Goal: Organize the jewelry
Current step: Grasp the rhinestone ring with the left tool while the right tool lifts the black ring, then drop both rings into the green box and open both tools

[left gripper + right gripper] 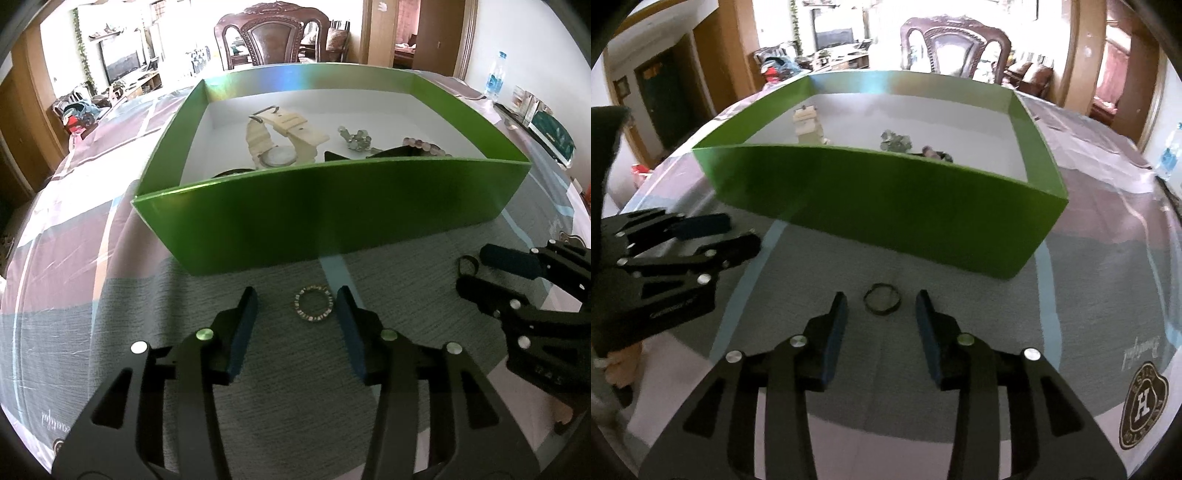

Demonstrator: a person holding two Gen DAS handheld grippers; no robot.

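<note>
A beaded gold ring (301, 314) lies flat on the grey cloth between the fingers of my left gripper (297, 295), which is open with neither pad touching it. In the right wrist view a plain dark ring (867, 301) lies between the fingers of my right gripper (881, 295), also open and clear of it. Just beyond both rings stands the green box (332, 214) (886, 199). It holds a cream watch (280, 140), a bead cluster (356, 138) and a purple bead bracelet (424, 144). Each gripper shows in the other's view (472, 269) (744, 232).
A patchwork tablecloth (92, 236) covers the table. A carved wooden chair (273, 33) stands behind the box. A water bottle (496, 77) and a green-and-white package (550, 133) sit at the far right edge. A round logo (1143, 402) marks the cloth near right.
</note>
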